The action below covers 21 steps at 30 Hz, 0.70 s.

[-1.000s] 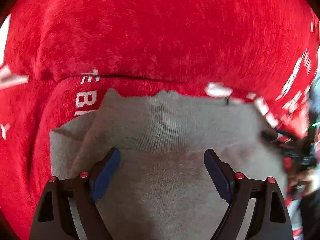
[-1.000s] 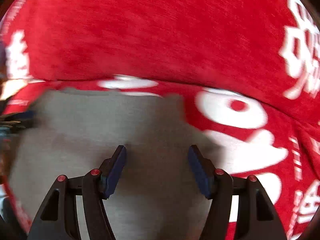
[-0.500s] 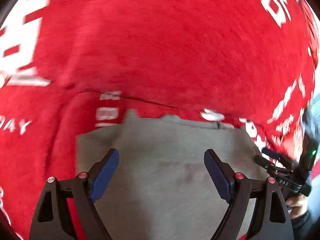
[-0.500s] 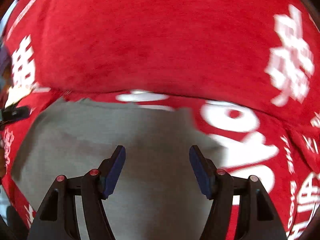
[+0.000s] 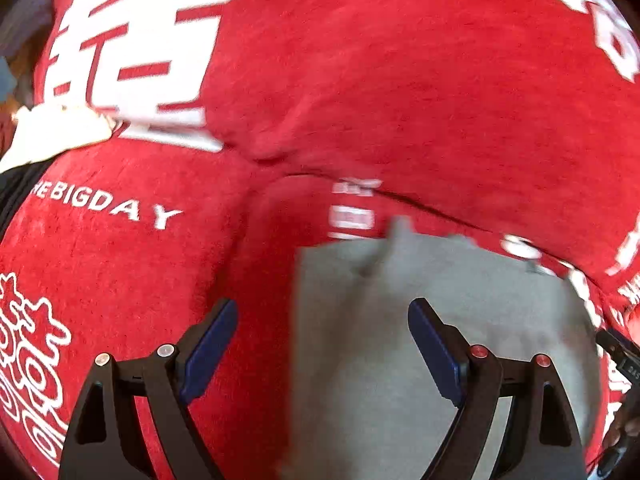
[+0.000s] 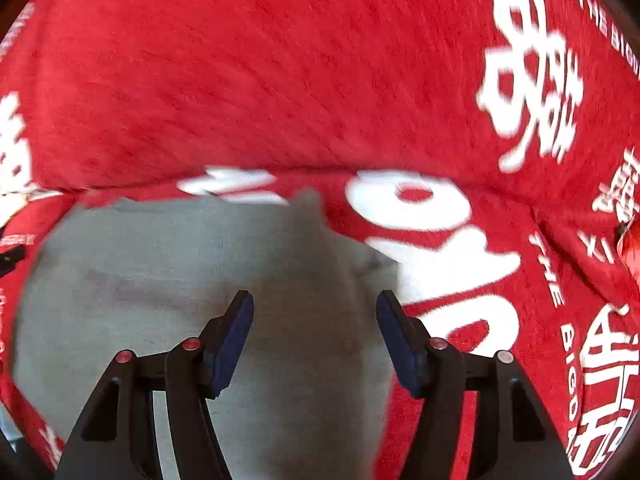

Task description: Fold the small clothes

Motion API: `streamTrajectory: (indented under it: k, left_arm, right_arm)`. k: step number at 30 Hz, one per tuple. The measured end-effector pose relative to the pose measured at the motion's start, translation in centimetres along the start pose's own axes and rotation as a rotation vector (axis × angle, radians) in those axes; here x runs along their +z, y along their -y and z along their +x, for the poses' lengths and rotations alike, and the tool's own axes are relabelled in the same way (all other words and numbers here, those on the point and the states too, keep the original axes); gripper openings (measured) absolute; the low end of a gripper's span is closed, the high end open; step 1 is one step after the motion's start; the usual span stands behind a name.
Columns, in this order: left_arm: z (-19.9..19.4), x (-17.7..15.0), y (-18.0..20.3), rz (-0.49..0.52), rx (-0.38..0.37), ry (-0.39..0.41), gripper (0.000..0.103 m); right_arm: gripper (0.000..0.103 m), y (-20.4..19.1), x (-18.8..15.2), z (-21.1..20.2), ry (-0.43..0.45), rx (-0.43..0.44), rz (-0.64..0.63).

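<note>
A small grey knit garment [image 5: 440, 320] lies flat on a red plush cover with white lettering [image 5: 360, 80]. In the left wrist view my left gripper [image 5: 322, 330] hovers over the garment's left edge, jaws wide apart, nothing between the blue pads. The right wrist view shows the same grey garment [image 6: 180, 280] spread below my right gripper [image 6: 316, 330], which is open above the garment's right edge and holds nothing. The cloth's near part is hidden behind the fingers in both views.
The red cover [image 6: 280, 60] bulges up behind the garment like a cushion back, with a seam between it and the seat. A white cloth [image 5: 56, 136] lies at the far left. The other gripper's black tip [image 5: 620, 352] shows at the right edge.
Both grippers have lifted away from the grey garment, which looks smaller. The left one has swung left, so the garment's left edge now lies between its fingers. Both jaws stay open.
</note>
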<state>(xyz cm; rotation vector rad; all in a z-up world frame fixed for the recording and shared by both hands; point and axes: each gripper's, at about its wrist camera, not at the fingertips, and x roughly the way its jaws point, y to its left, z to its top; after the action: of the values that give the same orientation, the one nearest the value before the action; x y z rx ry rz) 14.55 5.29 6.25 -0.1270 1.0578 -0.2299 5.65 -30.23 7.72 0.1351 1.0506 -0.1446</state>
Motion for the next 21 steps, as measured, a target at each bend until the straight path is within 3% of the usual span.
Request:
streamTrajectory:
  k: [2, 5, 8, 9, 11, 14, 16, 19, 21]
  left_arm:
    - [-0.8, -1.4, 4.2, 0.091, -0.062, 0.000, 0.088]
    - [-0.5, -3.7, 8.8, 0.241, -0.087, -0.025, 0.088]
    - [2.0, -6.1, 9.3, 0.313, 0.036, -0.095, 0.088]
    - [2.3, -6.5, 8.2, 0.298, 0.056, -0.104, 0.088]
    - [1.5, -6.6, 4.9, 0.225, 0.019, -0.066, 0.089]
    - [0.5, -7.1, 2.1, 0.171, -0.011, -0.079, 0.089]
    - [-0.2, -7.6, 1.7, 0.181, 0.087, -0.079, 0.089]
    - [-2.1, -8.8, 0.9, 0.116, 0.037, -0.070, 0.089]
    - [-3.5, -9.9, 1.9, 0.084, -0.005, -0.044, 0.089]
  right_arm:
    - [0.070, -2.7, -0.5, -1.0, 0.006, 0.068, -0.019]
    - [0.070, -8.8, -1.9, -0.6, -0.021, 0.096, -0.160]
    - [0.070, -10.3, -4.0, 1.3, -0.090, 0.044, -0.209]
    - [0.070, -9.5, -4.2, 2.2, -0.106, 0.024, -0.203]
    - [0.071, -6.5, -5.1, 2.3, -0.090, 0.043, -0.133]
    - [0.071, -1.2, -5.8, 1.2, -0.079, 0.010, -0.009]
    - [0.071, 1.0, -6.2, 0.6, -0.096, -0.013, 0.033]
    - [0.072, 1.5, -7.1, -1.5, -0.099, -0.111, 0.044]
    - [0.072, 0.1, -8.0, -3.5, -0.048, -0.064, 0.051]
